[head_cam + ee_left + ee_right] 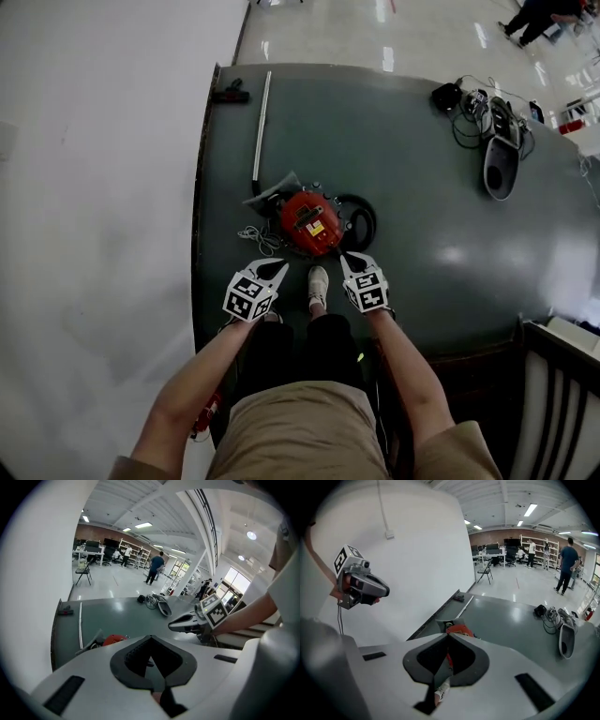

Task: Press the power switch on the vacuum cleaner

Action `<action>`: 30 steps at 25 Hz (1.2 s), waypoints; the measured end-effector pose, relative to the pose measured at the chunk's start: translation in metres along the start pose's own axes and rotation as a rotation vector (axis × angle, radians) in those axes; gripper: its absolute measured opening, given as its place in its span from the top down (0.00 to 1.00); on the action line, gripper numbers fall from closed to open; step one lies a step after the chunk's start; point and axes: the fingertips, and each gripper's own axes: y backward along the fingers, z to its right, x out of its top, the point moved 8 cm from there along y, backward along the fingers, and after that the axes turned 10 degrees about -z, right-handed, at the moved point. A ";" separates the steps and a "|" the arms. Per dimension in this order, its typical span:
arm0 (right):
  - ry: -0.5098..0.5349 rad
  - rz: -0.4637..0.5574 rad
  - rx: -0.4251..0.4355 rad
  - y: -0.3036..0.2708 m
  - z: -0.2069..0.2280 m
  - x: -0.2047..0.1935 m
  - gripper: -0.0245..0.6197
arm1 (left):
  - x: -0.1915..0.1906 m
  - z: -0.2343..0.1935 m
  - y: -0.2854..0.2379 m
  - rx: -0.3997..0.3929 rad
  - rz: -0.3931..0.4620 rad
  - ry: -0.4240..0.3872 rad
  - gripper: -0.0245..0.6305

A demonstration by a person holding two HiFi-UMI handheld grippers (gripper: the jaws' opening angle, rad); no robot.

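Pressing shut on nothing, the jaws of two grippers, left gripper (279,267) and right gripper (349,258), point at one red vacuum cleaner (310,223) just beyond them. It sits on the dark floor mat (412,122) toward its left edge, with one white tube (262,117) behind.

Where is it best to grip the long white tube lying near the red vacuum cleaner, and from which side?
Probably near the middle of the white tube, from above, with the left claw across its thin width. It lies flat and straight on the dark floor, so both long sides are free.
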 end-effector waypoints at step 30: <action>-0.090 -0.464 0.020 -0.327 0.043 -0.089 0.94 | -0.062 -0.121 -0.164 -0.060 -0.136 0.281 0.95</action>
